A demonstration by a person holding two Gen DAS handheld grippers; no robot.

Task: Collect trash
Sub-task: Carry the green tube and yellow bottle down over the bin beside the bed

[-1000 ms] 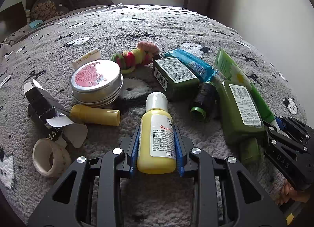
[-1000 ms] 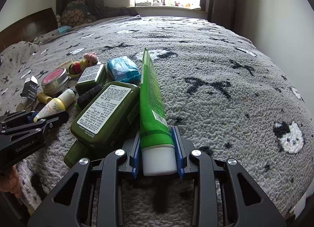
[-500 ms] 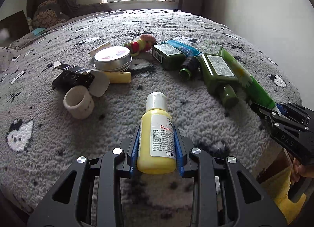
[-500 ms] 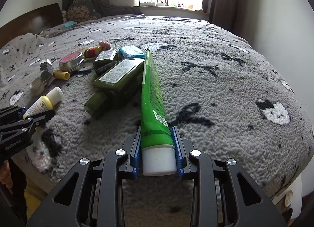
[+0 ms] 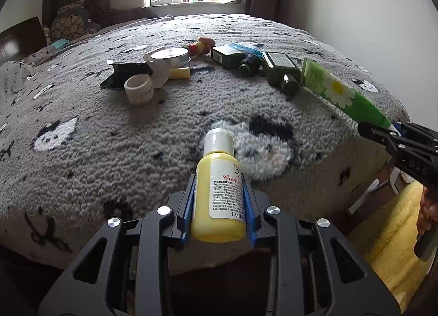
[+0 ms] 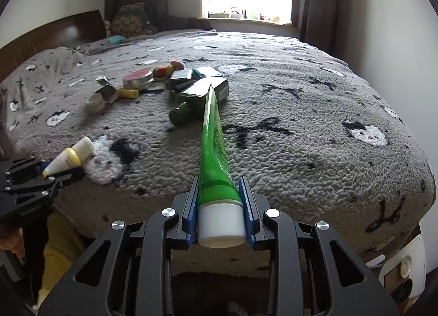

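From my left wrist view, my left tool (image 5: 219,206) clamps the small yellow lotion bottle (image 5: 217,193) over the bed (image 5: 109,151) edge; its smooth body could slide out.

From my right wrist view, my right tool (image 6: 220,214) pinches the green tube (image 6: 215,151) by its white cap; the long tail may sag and twist free.
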